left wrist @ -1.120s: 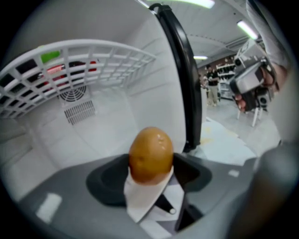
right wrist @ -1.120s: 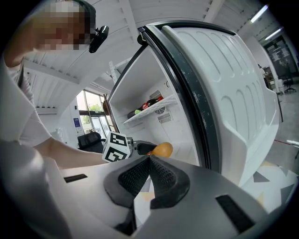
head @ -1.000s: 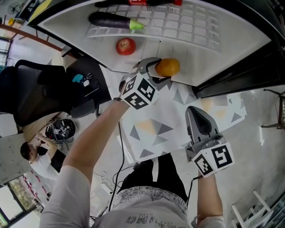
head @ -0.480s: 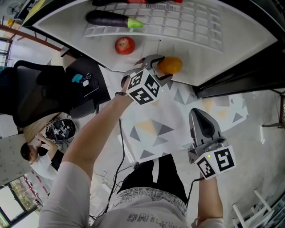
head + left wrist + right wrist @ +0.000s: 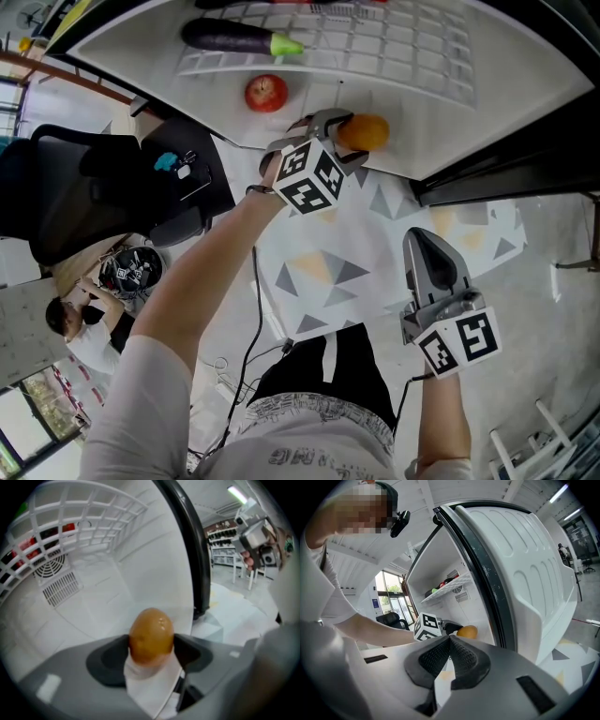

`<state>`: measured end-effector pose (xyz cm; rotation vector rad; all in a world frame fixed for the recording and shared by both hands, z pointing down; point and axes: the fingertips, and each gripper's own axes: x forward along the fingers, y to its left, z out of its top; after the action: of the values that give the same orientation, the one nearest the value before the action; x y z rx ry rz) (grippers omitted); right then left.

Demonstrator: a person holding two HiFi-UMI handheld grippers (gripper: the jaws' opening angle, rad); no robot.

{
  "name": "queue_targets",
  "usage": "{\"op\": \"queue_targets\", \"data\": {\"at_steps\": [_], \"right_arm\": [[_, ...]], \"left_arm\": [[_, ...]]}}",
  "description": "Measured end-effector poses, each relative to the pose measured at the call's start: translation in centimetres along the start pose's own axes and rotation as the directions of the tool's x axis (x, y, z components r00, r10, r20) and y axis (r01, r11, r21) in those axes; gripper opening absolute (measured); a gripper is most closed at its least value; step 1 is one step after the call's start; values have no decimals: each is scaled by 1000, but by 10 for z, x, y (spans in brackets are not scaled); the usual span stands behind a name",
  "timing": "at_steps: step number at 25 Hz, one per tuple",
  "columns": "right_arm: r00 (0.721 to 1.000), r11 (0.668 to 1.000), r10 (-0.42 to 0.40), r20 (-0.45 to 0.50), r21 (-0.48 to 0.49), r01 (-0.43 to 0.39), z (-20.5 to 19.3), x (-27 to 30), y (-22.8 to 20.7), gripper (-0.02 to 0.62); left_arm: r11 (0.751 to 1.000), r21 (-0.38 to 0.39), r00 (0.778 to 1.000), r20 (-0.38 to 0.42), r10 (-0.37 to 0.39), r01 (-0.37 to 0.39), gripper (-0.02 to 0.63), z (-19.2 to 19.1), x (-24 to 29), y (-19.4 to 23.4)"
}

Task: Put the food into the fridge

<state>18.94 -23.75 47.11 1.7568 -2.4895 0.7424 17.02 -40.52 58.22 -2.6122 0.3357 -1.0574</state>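
My left gripper (image 5: 339, 139) is shut on an orange (image 5: 364, 132) and holds it just inside the open fridge (image 5: 450, 122), over the white floor of its lower compartment. In the left gripper view the orange (image 5: 151, 633) sits squeezed between the two dark pads. A red apple (image 5: 266, 93) lies on the same fridge floor to the left. An eggplant (image 5: 234, 38) rests on the white wire shelf (image 5: 394, 56) above. My right gripper (image 5: 433, 272) hangs shut and empty outside the fridge, lower right; the right gripper view shows its pads (image 5: 450, 660) meeting.
The fridge door (image 5: 525, 573) stands open at the right, its black seal (image 5: 506, 173) edging the opening. Patterned floor (image 5: 328, 272) lies below. A black chair (image 5: 84, 187) and a person (image 5: 80, 319) are at the left. Red items (image 5: 28, 550) sit on the shelf.
My left gripper has carried the orange slightly further up and right into the fridge. The right gripper has drifted a little lower right.
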Motion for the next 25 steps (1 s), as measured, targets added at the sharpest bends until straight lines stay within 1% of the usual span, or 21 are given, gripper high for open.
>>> {"op": "queue_targets", "data": {"at_steps": [12, 20, 25], "right_arm": [[1000, 1000, 7, -4, 7, -7, -4, 2, 2, 2], [1000, 1000, 3, 1, 7, -3, -4, -2, 4, 2], [1000, 1000, 4, 9, -1, -4, -1, -4, 7, 2]], "left_arm": [[1000, 1, 1000, 18, -9, 9, 326, 6, 1, -2], [1000, 3, 1000, 25, 1, -1, 336, 13, -2, -2], [1000, -12, 999, 43, 17, -16, 339, 19, -11, 1]]}}
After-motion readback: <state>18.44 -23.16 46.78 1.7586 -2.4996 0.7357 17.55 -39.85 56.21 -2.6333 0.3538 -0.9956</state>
